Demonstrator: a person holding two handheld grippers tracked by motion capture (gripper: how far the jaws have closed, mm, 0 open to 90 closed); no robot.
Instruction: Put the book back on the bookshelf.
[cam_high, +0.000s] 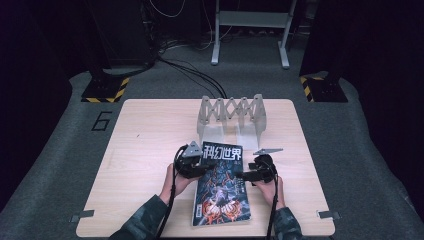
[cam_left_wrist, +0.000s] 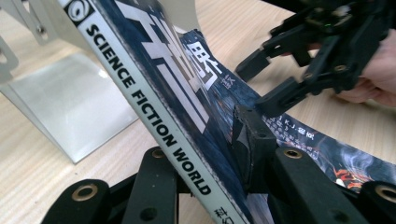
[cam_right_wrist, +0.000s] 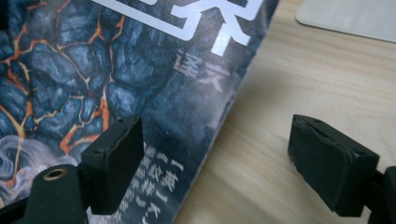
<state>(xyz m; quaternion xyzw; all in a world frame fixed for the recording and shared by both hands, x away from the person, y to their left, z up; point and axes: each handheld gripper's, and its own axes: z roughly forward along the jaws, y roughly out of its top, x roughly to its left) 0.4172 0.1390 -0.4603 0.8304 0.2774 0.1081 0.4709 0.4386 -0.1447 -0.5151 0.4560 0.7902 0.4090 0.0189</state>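
A magazine (cam_high: 220, 185) with a dark blue cover and large white characters lies on the wooden table (cam_high: 145, 145), its spine side raised. My left gripper (cam_high: 200, 167) is shut on that spine edge; in the left gripper view the spine of the magazine (cam_left_wrist: 154, 93), printed SCIENCE FICTION WORLD, runs between my left gripper (cam_left_wrist: 201, 140) jaws, one pad flat on the cover. My right gripper (cam_high: 240, 175) stands open at the magazine's right edge. In the right gripper view one jaw of my right gripper (cam_right_wrist: 219, 140) hovers over the magazine (cam_right_wrist: 116, 70), the other over bare wood.
A grey metal folding rack (cam_high: 232, 112) stands at the table's far middle, just beyond the magazine; its base plate (cam_left_wrist: 70, 102) lies close to the left gripper. The other gripper (cam_left_wrist: 261, 84) points in from the right. Black-and-yellow stand feet sit on the floor behind.
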